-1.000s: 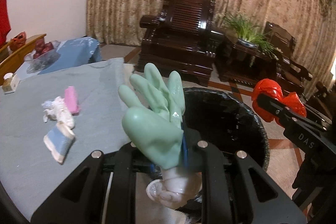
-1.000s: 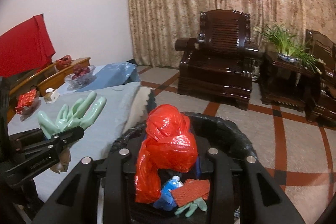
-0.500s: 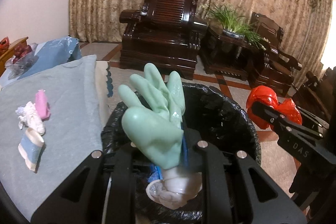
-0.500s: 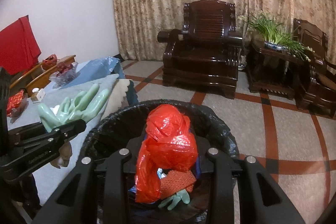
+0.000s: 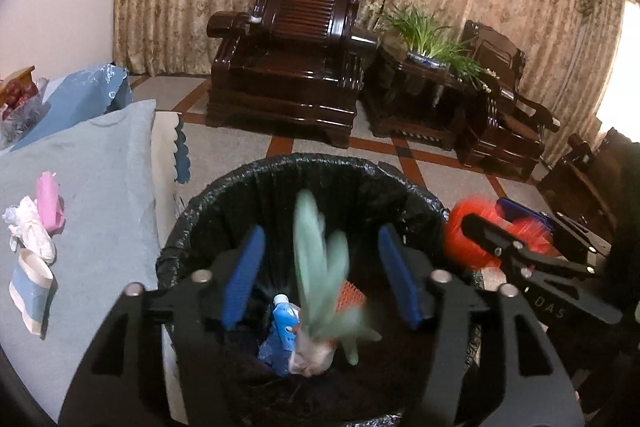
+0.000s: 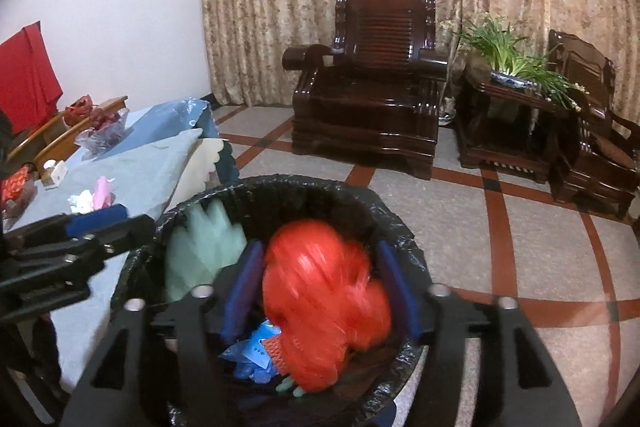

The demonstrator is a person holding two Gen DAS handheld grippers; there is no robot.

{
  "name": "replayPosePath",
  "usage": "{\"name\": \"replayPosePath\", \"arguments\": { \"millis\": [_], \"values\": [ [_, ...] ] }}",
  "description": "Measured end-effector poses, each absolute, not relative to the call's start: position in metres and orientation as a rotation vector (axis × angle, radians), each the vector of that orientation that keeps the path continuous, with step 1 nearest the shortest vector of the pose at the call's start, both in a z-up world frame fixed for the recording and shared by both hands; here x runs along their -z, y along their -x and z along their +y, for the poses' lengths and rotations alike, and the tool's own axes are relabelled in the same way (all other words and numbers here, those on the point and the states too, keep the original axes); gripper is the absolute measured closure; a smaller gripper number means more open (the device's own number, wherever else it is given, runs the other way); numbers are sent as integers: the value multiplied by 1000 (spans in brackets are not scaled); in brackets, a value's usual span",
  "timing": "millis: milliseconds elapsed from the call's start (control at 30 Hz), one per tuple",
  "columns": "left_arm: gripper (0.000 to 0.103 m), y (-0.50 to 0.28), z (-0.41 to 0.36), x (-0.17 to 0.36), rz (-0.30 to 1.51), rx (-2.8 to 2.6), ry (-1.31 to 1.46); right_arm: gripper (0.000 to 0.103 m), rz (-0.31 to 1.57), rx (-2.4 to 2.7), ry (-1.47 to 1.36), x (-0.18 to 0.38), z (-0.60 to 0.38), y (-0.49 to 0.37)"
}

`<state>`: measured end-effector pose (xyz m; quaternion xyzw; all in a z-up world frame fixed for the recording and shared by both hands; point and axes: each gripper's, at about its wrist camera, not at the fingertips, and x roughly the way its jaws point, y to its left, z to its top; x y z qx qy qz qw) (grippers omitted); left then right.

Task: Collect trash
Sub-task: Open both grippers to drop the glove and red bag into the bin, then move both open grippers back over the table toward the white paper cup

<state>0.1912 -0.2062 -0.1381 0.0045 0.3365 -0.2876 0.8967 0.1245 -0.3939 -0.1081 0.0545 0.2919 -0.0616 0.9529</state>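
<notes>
Both grippers let go since 0.5 s ago, and the trash is dropping into the bin.

Left gripper (image 5: 322, 279) has its blue pads spread apart, and the blurry green glove (image 5: 320, 267) falls between them inside the black trash bin (image 5: 320, 167). Right gripper (image 6: 320, 287) is spread apart too, with the blurry red bag (image 6: 324, 291) loose between its pads, over the bin. 3 more scraps lie on the blue table (image 5: 100, 187) beside the bin.

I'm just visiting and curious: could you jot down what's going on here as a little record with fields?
Setting: living room, bin beside a table
Left gripper: open, green glove blurred between its fingers, over the bin
Right gripper: open, red bag blurred between its fingers, over the bin
In bin: blue bottle
On table: pink wrapper, white wad, cup
</notes>
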Motion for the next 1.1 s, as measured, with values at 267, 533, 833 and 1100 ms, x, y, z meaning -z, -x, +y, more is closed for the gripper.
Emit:
{"name": "replayPosePath", "arguments": {
  "millis": [267,533,833,1100],
  "values": [
    [18,-186,-166,120,641,513,-1,6,569,130,-116,98,-384,-117],
    [15,-173,-94,99,589,353,20,6,533,33,-108,87,-343,-125],
    [15,-162,-10,89,561,154,23,6,532,-92,-76,87,-282,-147],
    [15,-160,56,95,566,20,23,6,531,-185,-45,90,-226,-164]
  ]
}}
